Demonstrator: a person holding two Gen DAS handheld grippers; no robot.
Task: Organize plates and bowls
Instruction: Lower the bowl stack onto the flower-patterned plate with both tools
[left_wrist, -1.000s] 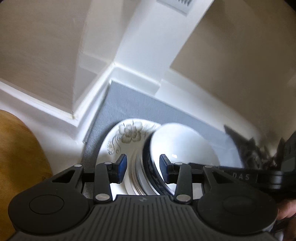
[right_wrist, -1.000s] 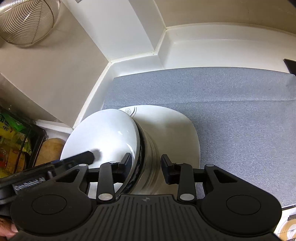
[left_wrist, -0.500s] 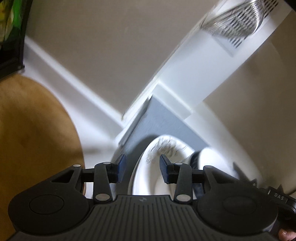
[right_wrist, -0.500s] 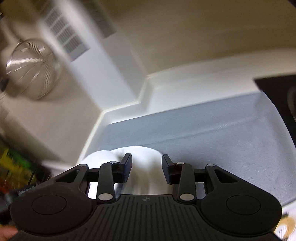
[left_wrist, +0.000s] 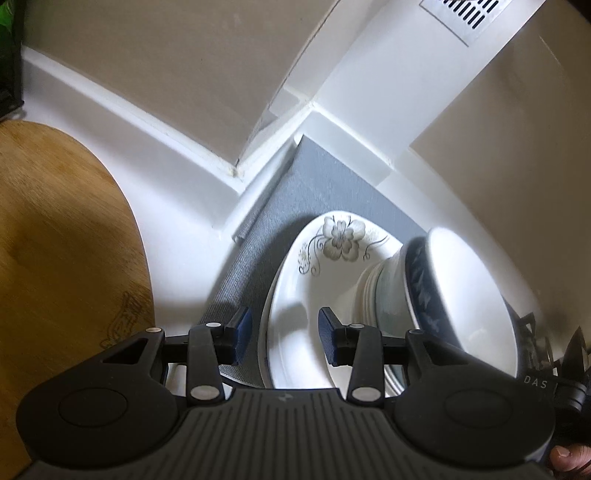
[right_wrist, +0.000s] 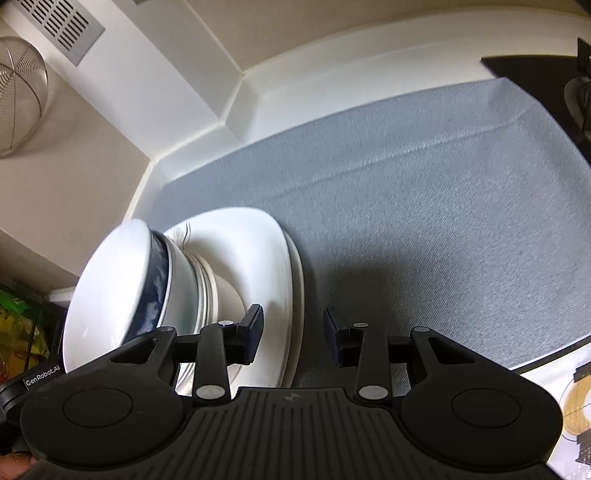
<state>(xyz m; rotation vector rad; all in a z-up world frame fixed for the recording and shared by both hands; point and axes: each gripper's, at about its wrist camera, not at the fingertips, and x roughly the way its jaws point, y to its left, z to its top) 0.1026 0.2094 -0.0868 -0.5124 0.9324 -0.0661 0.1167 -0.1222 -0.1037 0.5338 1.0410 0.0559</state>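
A stack of white plates (left_wrist: 314, 295), the top one with a grey flower print, sits on a grey mat (left_wrist: 325, 184) in the counter corner. Several nested bowls (left_wrist: 461, 288) stand on the plates; the top one is white inside with a blue patterned outside. The stack also shows in the right wrist view, plates (right_wrist: 266, 258) under bowls (right_wrist: 122, 291). My left gripper (left_wrist: 282, 339) is open and empty, its jaws straddling the near left rim of the plates. My right gripper (right_wrist: 293, 338) is open and empty at the plates' right rim.
A wooden cutting board (left_wrist: 62, 240) lies left of the mat. White walls close the corner behind the stack. A wire strainer (right_wrist: 18, 107) hangs on the wall at left. A black stove edge (right_wrist: 546, 70) borders the mat (right_wrist: 424, 206) at far right.
Both grippers swung away through a blurred moment and returned lower, each now at an outer rim of the plates instead of around the bowls. The dishes stayed put.
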